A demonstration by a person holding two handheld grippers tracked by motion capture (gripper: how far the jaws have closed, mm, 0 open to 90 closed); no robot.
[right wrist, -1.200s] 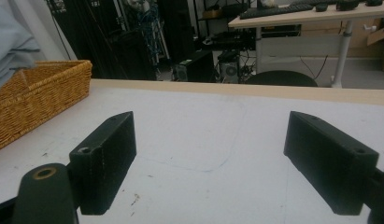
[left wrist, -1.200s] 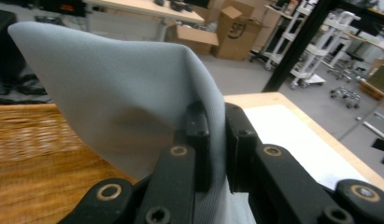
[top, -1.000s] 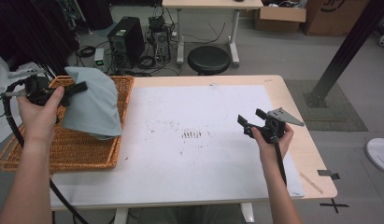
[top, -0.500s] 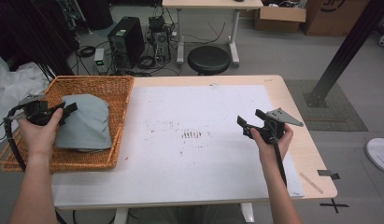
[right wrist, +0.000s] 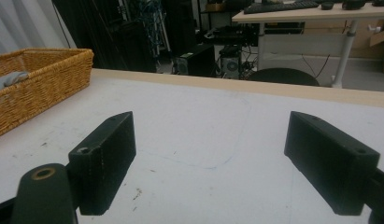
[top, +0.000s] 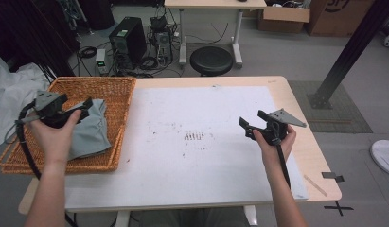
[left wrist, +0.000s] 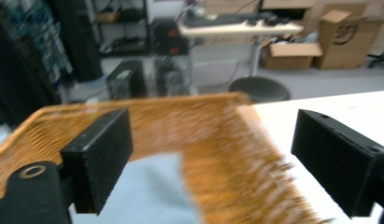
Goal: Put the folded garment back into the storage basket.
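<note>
Left hand-held gripper point(top: 85, 108) of mine has just opened wide, dropping the folded grey-blue cloth point(top: 90, 132) into the woven orange wicker basket point(top: 117, 94) at the bench's left edge, so that placement looks finished.

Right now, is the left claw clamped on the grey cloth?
No: the left claw stands open over the grey cloth in the basket, pads clear of it.

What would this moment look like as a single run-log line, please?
left gripper: jaws just opened, nothing between | grey cloth: lying in wicker basket | right gripper: open, empty, above white mat
</note>
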